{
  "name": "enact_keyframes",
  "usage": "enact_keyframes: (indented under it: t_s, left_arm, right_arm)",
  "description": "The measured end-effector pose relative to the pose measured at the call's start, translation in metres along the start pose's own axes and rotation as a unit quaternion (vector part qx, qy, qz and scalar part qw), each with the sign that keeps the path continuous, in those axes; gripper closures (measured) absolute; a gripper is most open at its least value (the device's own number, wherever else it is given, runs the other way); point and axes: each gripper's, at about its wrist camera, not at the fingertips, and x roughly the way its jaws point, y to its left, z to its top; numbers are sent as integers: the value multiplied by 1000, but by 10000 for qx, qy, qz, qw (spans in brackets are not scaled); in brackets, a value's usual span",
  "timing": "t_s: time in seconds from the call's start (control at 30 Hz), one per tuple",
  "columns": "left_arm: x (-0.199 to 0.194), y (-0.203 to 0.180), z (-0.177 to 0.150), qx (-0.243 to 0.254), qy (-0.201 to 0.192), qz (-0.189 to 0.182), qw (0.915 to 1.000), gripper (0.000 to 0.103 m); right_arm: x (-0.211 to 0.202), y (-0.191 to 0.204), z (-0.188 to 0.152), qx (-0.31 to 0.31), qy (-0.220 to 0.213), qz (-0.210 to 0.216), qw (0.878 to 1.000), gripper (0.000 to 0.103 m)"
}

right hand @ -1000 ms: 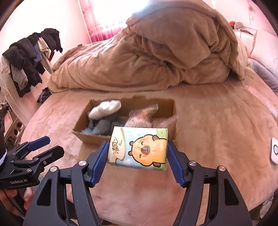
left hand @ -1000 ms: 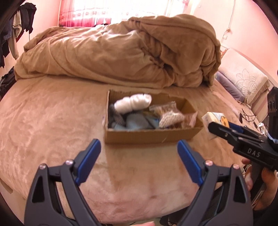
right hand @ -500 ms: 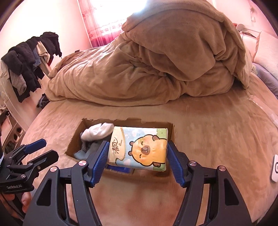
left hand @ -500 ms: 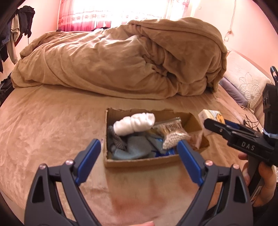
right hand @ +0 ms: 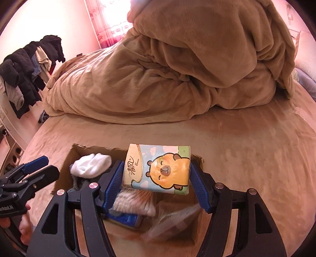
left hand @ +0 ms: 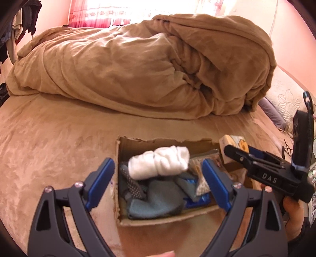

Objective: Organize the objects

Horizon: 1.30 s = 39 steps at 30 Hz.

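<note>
Left tongs hang open over the cardboard box, white sock roll between.

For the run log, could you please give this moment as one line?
right gripper: shut on tissue pack, over cardboard box | left gripper: open, empty

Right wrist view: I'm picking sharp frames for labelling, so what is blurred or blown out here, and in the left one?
Right wrist view: the tissue pack is sharp, the box contents below are smeared, the window is blown out. Left wrist view: the white sock roll is softly blurred, window glare along the top, fisheye bending throughout.
</note>
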Motion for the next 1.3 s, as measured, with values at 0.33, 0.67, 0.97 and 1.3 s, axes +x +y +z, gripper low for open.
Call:
enact_keyframes:
  t_s: [0.33, 0.67, 0.97, 1.3]
  left_arm:
    - [2, 0, -6, 67, 63, 2, 10000, 12]
    - [-46, -2, -11, 62, -166, 20, 9998, 12]
    - [-94, -18, -30, 134, -241, 2, 9996, 12]
    - [-130, -28, -64, 149, -114, 174, 9997, 12]
  right_arm:
    - [14, -13, -7, 231, 70, 16, 9997, 19]
    - [-33, -5, -11, 230, -174, -14, 9996, 17]
    - [-84, 10, -29, 208, -237, -51, 9995, 17]
    - [-126, 36, -61, 52, -98, 29, 9999, 17]
